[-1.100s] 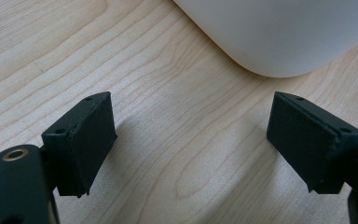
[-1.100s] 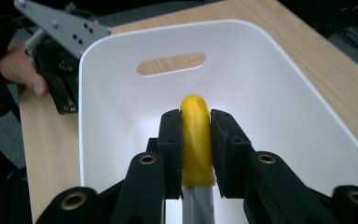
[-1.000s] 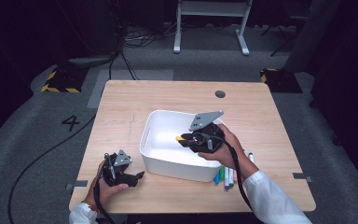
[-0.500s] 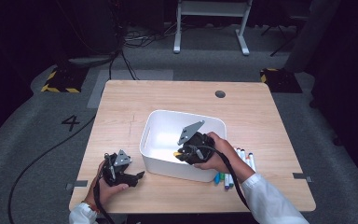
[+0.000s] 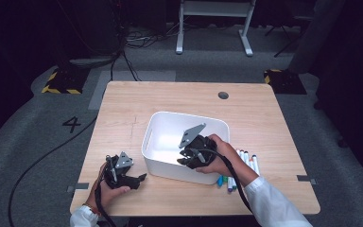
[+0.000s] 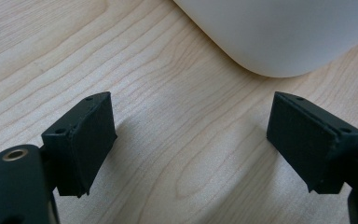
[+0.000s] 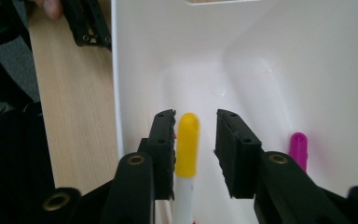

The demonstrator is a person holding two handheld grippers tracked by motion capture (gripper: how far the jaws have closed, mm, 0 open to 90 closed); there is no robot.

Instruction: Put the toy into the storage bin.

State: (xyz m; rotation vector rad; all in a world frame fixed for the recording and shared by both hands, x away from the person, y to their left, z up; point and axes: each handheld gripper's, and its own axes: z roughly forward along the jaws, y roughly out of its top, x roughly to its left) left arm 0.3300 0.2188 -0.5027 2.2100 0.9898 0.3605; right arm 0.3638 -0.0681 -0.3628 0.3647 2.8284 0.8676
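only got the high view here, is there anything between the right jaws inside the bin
observer: yes, a yellow-capped marker sits between the jaws of the right gripper, which have just been opening; a gap shows on one side.
operator: anything else in there
observer: a magenta-capped marker, beside it inside the white bin.
operator: left jaws holding anything
observer: no, the left gripper is open over bare table.

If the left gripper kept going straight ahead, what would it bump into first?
Probably the rounded white plastic bin. The left gripper, jaws open, points across bare wooden table toward its corner, though the depth is hard to judge.
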